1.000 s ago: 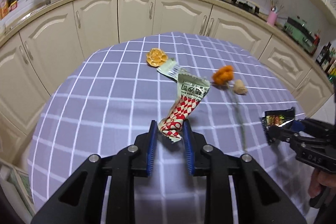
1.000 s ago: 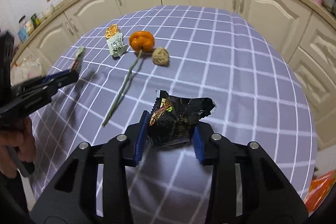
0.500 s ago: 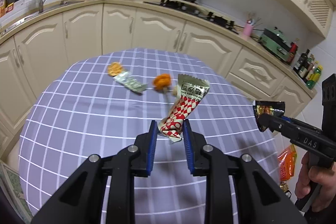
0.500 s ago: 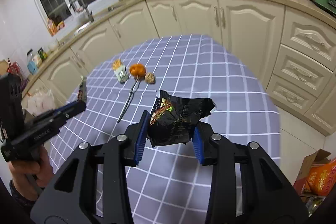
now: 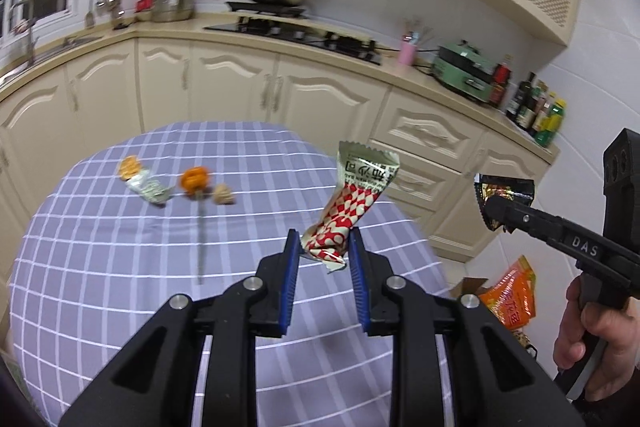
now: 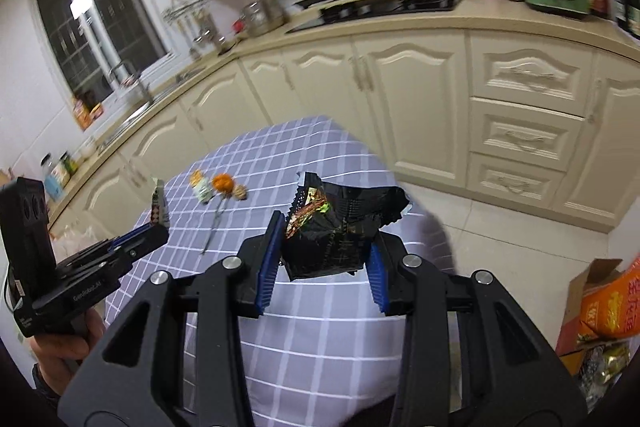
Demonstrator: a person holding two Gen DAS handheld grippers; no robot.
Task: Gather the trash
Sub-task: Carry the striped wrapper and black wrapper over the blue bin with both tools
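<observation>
Between the left gripper's (image 5: 323, 251) blue pads, a red-and-white wrapper (image 5: 352, 205) is pinched by its lower end, the rest standing up ahead of the jaws. The right gripper (image 6: 322, 251) clamps a crumpled black wrapper (image 6: 336, 223) the same way, clear of the checked table (image 6: 320, 327). Both pieces look lifted for carrying to a bin. Beyond the jaws, a green packet (image 5: 149, 187), an orange flower (image 5: 194, 179) and a brown ball (image 5: 222, 194) lie uncollected.
</observation>
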